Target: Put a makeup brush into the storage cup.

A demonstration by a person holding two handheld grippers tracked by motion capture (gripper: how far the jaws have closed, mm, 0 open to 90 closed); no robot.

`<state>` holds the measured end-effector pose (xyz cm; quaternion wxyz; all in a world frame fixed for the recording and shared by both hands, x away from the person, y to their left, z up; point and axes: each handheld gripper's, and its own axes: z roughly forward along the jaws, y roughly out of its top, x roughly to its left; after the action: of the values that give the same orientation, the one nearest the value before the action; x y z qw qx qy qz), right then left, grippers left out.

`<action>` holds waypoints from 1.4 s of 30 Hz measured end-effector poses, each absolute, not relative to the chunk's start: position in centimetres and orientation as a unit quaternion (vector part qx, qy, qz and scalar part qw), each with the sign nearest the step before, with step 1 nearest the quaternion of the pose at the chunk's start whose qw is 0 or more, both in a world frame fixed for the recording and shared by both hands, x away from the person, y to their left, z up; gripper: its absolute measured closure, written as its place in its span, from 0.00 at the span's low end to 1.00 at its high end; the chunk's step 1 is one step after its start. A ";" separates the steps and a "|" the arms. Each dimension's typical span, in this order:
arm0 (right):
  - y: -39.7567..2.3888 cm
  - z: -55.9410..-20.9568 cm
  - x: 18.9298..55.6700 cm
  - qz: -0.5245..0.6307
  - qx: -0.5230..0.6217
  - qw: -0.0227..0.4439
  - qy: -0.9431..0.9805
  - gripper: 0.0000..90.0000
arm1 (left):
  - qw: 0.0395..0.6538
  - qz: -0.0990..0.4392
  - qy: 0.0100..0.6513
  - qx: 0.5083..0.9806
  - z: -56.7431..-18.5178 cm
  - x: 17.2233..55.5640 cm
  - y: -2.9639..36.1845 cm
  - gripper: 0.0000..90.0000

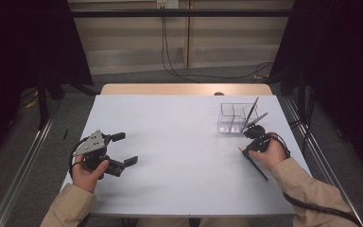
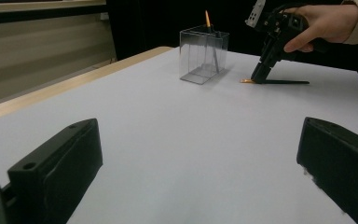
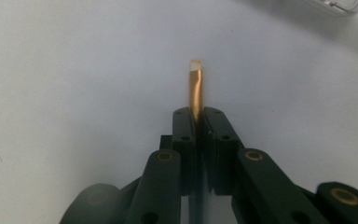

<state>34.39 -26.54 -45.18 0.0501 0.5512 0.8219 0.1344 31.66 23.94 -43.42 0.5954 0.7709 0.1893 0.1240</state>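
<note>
Over at the right side of the counter (image 1: pixel 179 156), the right gripper (image 1: pixel 245 148) is tipped down onto a thin black brush (image 1: pixel 254 164) with a golden ferrule that lies flat on the white surface, near the right edge and just in front of the clear holder. Seen along that gripper's own view, its fingers (image 3: pixel 185 135) are clenched on the brush (image 3: pixel 195 93), the gold metal end and its pale tip sticking out past them, resting on the counter. From the left gripper view the same brush (image 2: pixel 279 82) runs along the surface, with the right gripper (image 2: pixel 259 77) pinching it at the gold end and a hand (image 2: pixel 326 23) above it.

The clear plastic holder (image 1: pixel 232 118), boxy and split into compartments, stands toward the far right corner; one slender brush (image 1: pixel 251 110) leans upright in it, and its orange tip pokes above the rim.

The left gripper (image 1: pixel 127 149) sits well apart, near the front left corner, held low over the counter. Its fingers (image 2: pixel 56 163) are spread wide and released, with only bare surface between them.
</note>
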 end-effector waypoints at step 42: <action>-26.5 -45.0 34.0 0.116 0.536 0.040 0.835 0.93 | 0.592 0.127 0.188 0.773 -43.4 31.6 24.0 0.00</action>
<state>33.95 -26.51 -45.01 0.0396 0.5363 0.8351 0.1160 31.64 23.97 -43.41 0.5924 0.7731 0.1877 0.1270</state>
